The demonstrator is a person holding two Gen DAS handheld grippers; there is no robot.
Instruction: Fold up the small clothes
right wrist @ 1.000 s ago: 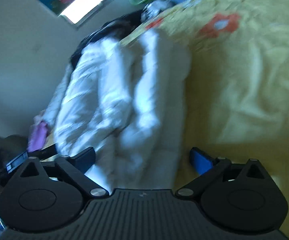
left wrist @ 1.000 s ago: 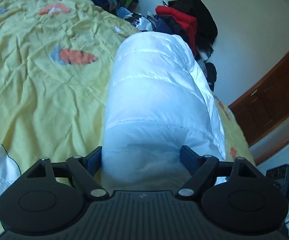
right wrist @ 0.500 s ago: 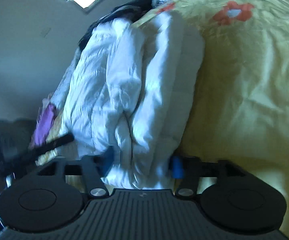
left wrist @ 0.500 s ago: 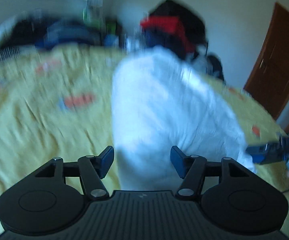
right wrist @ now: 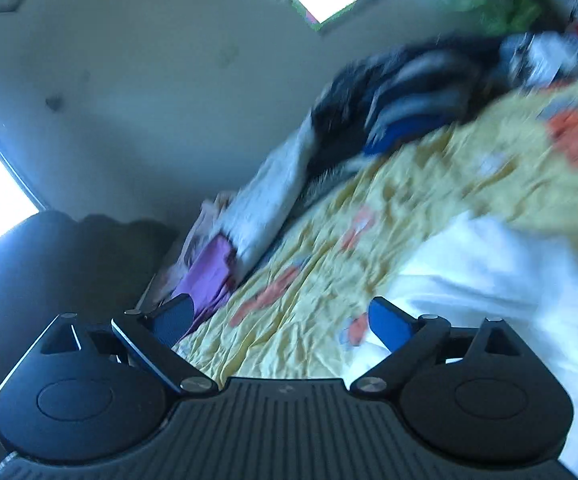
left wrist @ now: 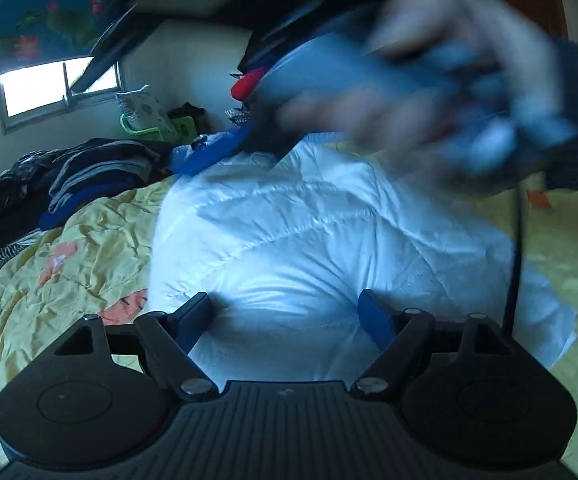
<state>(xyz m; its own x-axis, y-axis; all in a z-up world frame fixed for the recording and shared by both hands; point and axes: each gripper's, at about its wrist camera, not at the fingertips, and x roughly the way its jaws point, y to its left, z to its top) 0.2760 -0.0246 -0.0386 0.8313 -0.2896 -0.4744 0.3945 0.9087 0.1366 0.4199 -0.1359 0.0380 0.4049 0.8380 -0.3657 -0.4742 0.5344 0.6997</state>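
Both your grippers released over the puffy jacket.
Your left gripper [left wrist: 287,316] has just spread around the quilted white jacket [left wrist: 309,240]; your right gripper [right wrist: 279,318] has just opened, empty, above the wrinkled yellow bedspread [right wrist: 429,200].

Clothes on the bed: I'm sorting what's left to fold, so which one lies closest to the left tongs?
The white puffy jacket, lying right in front of the open left tongs. The dark striped clothes sit piled far back by the wall.

I see a white quilted jacket [left wrist: 329,240], its cloth smooth with a soft sheen along the stitched ridges. The yellow bedspread [left wrist: 89,248] under it is matt cotton-like cloth, finely creased all over. My left hand-held gripper [left wrist: 287,320] is matt black plastic with a ribbed top, dull metal pins and blue rubbery-looking pads. The door [left wrist: 529,0] looks like glossy brown wood.
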